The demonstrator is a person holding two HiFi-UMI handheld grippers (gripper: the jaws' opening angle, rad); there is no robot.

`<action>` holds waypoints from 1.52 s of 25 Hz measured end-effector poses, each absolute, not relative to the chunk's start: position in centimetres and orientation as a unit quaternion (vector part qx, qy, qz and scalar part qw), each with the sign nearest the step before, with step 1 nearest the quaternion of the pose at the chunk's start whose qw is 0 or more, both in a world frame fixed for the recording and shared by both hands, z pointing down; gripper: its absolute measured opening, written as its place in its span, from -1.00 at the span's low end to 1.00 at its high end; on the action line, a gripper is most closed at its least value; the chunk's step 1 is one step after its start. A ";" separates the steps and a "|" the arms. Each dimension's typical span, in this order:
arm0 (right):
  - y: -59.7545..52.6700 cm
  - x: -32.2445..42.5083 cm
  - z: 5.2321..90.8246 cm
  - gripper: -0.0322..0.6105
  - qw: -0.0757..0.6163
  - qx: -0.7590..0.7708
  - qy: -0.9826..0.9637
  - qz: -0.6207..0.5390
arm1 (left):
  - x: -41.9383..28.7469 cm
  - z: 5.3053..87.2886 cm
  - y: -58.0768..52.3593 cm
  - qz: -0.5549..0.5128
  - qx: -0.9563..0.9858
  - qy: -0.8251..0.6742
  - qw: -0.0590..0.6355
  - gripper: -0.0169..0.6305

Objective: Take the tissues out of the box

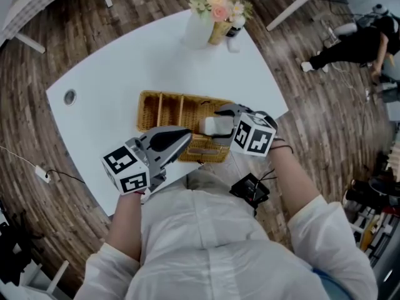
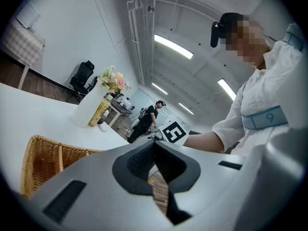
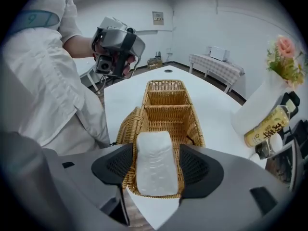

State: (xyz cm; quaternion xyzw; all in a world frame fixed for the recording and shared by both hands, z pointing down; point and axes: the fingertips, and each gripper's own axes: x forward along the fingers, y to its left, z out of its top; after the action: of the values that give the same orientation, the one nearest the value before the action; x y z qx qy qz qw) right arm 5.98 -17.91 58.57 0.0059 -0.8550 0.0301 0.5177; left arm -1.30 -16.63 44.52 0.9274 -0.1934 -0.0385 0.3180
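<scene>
Right gripper [image 3: 156,171], jaws wide round tissue pack [image 3: 154,160] — unclear overhead

Rough wicker basket [image 3: 129,129]; glossy plastic tissue pkt [image 3: 155,165]; smooth table [image 3: 216,109].

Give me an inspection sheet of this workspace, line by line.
Surface: white table, round hole near its left corner.
Job's things: wicker basket; tissue pack in the end compartment nearest the right gripper.
Clutter: vase of flowers and yellow bottle at the far edge.
Grippers: right gripper open, fingers either side of the tissue pack, not pressing; left gripper shut, empty.
Cables: corded white plug on the floor, left.
Surroundings: wood floor; another person far right.
</scene>
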 end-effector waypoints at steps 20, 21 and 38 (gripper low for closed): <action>-18.2 5.8 60.3 -0.13 0.567 -0.030 -0.823 0.013 | -0.4 45.4 -16.5 -0.045 0.927 -0.183 0.324 -0.94; -18.2 5.8 60.4 -0.13 0.566 -0.030 -0.823 0.013 | -0.3 45.5 -16.5 -0.046 0.927 -0.182 0.325 -0.94; -18.0 5.8 56.1 -0.15 0.488 0.086 -0.869 0.001 | -1.4 44.2 -16.6 -0.048 0.931 -0.195 0.305 -0.94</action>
State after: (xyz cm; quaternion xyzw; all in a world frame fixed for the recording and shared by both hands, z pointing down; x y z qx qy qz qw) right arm 5.75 -18.01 56.09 0.0859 -0.8685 0.0013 0.4882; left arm -1.38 -16.57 44.21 0.9309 -0.1952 -0.0484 0.3049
